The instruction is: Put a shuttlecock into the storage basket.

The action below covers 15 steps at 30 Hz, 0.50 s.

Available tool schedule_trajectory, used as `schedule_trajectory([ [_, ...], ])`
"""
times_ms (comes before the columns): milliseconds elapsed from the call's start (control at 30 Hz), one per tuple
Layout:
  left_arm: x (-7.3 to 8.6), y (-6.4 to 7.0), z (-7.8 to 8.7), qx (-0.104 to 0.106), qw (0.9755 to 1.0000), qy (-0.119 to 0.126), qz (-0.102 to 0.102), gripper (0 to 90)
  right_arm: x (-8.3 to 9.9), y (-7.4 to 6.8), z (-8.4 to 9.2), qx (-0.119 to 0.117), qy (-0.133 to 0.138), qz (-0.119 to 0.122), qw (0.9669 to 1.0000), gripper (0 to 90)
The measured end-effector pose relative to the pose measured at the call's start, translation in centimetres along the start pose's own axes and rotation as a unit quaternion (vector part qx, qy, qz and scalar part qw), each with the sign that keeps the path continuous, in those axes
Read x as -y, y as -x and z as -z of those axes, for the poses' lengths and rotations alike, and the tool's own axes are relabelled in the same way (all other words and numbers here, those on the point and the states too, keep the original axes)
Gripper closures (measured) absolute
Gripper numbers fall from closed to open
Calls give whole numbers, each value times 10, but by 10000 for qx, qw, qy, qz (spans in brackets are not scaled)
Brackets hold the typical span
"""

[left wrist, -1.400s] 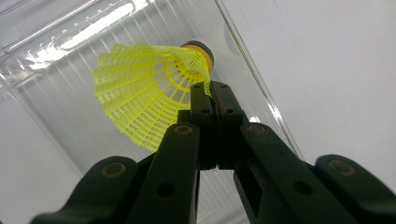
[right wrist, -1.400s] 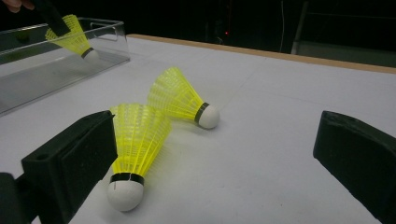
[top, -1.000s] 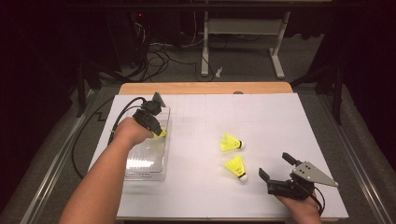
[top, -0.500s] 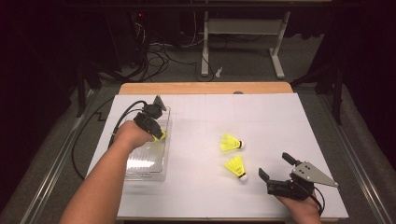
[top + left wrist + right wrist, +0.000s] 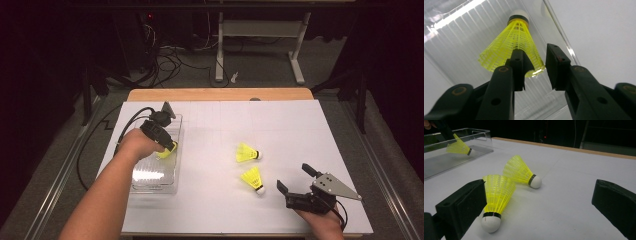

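Yellow shuttlecock (image 5: 515,47) lies in the clear tray (image 5: 150,177), cork end away from you. Your left gripper (image 5: 535,66) has just been opening: jaws part-open w/ the skirt edge between them, pads not pressing. Lift straight up so you don't drag it back out. Right gripper (image 5: 295,181) wide open, empty, beside the nearest loose shuttlecock (image 5: 495,200); the other one (image 5: 521,172) is behind.

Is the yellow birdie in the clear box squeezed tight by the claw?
No, the left claw has opened and the birdie lies loose in the box.
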State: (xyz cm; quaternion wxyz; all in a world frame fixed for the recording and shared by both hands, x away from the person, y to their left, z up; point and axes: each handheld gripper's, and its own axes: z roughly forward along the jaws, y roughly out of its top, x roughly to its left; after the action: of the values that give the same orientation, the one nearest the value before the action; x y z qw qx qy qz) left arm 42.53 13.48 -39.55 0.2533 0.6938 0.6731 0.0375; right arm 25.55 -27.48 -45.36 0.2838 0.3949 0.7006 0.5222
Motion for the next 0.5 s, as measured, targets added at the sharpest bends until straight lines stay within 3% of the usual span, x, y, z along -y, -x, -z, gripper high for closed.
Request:
schedule_trajectory([
  [100, 0, -1, 2, -47, 10000, -17, 33, 602, 0, 0, 0, -1, -6, 3, 10000, 2],
  [500, 6, 1, 14, -2, 9998, -162, -103, 499, 0, 0, 0, 3, 2, -2, 10000, 2],
])
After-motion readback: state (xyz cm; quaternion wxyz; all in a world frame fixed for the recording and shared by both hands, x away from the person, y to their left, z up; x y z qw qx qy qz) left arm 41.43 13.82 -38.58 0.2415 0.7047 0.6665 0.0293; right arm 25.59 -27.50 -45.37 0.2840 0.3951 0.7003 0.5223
